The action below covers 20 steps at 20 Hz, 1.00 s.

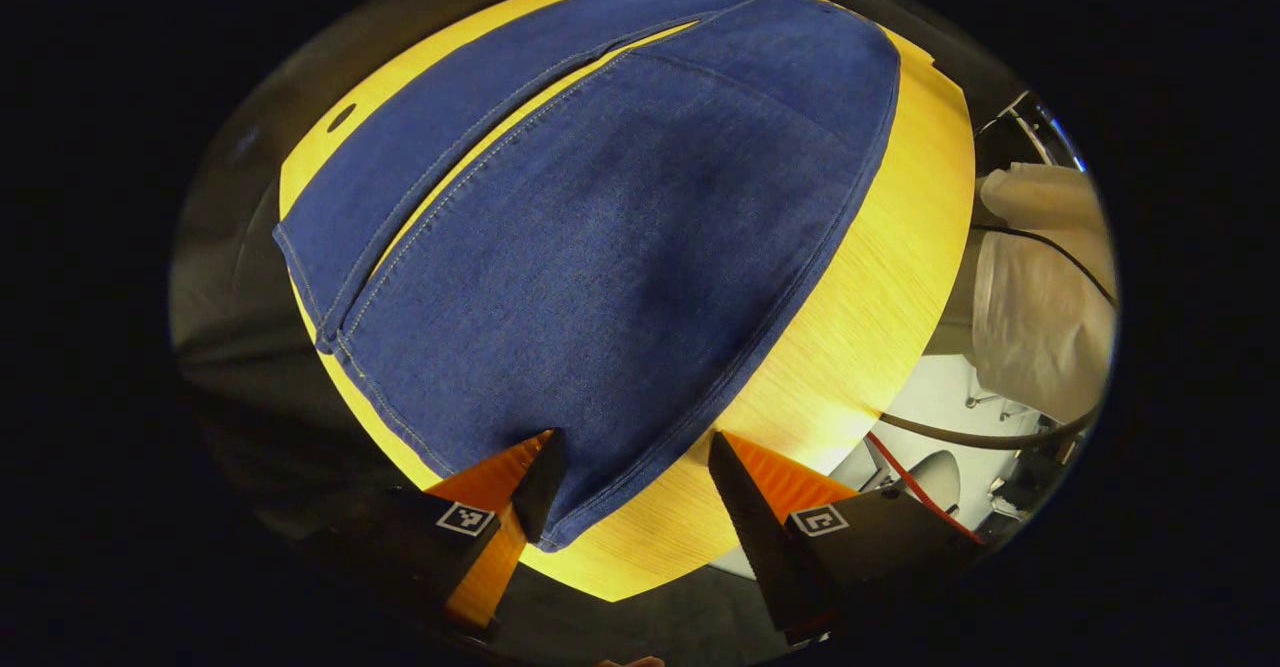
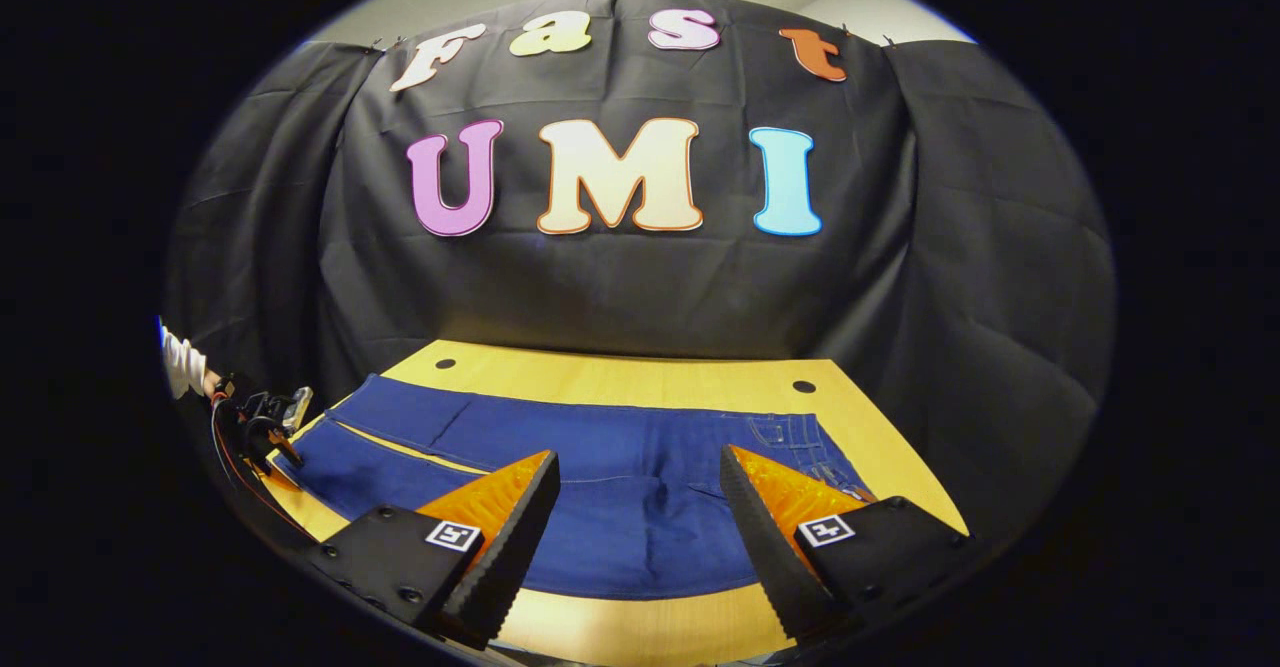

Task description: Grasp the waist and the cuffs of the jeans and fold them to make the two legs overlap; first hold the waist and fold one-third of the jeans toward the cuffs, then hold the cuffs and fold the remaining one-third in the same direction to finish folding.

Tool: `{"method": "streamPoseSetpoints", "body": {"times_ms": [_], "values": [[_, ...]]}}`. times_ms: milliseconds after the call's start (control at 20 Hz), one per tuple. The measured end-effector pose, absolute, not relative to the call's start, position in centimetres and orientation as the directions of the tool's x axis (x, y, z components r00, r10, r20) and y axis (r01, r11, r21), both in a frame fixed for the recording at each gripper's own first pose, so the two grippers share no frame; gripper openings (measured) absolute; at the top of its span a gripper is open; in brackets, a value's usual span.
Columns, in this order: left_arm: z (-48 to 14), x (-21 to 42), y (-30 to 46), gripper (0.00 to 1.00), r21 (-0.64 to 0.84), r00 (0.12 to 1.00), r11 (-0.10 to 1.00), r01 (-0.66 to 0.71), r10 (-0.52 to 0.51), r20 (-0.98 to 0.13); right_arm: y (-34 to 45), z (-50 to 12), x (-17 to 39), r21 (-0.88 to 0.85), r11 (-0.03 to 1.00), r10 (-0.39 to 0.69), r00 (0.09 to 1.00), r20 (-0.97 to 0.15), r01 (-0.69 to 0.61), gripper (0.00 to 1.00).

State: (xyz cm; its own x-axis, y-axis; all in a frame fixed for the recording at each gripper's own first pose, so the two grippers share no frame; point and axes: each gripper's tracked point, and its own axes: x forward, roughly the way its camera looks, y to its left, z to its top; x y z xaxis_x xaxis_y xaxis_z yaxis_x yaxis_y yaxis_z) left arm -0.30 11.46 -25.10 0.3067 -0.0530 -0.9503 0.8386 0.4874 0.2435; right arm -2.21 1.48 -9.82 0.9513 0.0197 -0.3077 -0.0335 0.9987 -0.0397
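Blue jeans (image 1: 620, 247) lie flat on the yellow table (image 1: 880, 277), both legs spread with a thin gap of table between them. In the left gripper view the cuffs are near me and the waist is far off at the top. My left gripper (image 1: 632, 457) is open, hovering over the near leg's cuff corner with nothing gripped. In the right gripper view the jeans (image 2: 620, 477) run crosswise, waist at the right, cuffs at the left. My right gripper (image 2: 638, 472) is open above the near edge of the seat area. The left gripper (image 2: 262, 419) shows small at the cuff end.
Two round holes (image 2: 445, 363) (image 2: 803, 386) mark the table's far edge, close to the black cloth wall. A person in white clothing (image 1: 1040, 297) stands past the table's right side in the left gripper view, with a dark cable (image 1: 1000, 439) and a red cable nearby.
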Motion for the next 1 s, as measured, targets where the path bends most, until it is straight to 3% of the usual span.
{"method": "streamPoseSetpoints", "body": {"times_ms": [600, 800, 950, 1000], "values": [[-25.4, -0.2, 11.3, 0.92, 0.249, 0.259, 0.453, 0.856, 0.041, -0.965, 3.5, -12.9, -1.7, -0.020, 0.997, 0.056, 0.920, -0.389, -0.069, 0.99], [-25.3, 0.3, 11.0, 0.76, 0.255, 0.263, 0.426, 0.868, 0.042, -0.964, 3.2, -13.3, -1.7, -0.008, 0.998, 0.047, 0.917, -0.395, -0.054, 0.99], [-25.3, 0.5, 11.3, 0.51, 0.267, 0.269, 0.428, 0.863, 0.057, -0.961, 3.0, -13.4, -1.6, -0.004, 0.999, 0.048, 0.915, -0.401, -0.054, 0.99], [-25.2, 0.5, 11.3, 0.46, 0.273, 0.273, 0.427, 0.862, 0.063, -0.960, 2.9, -13.5, -1.6, -0.006, 0.998, 0.049, 0.914, -0.402, -0.056, 0.99]]}}
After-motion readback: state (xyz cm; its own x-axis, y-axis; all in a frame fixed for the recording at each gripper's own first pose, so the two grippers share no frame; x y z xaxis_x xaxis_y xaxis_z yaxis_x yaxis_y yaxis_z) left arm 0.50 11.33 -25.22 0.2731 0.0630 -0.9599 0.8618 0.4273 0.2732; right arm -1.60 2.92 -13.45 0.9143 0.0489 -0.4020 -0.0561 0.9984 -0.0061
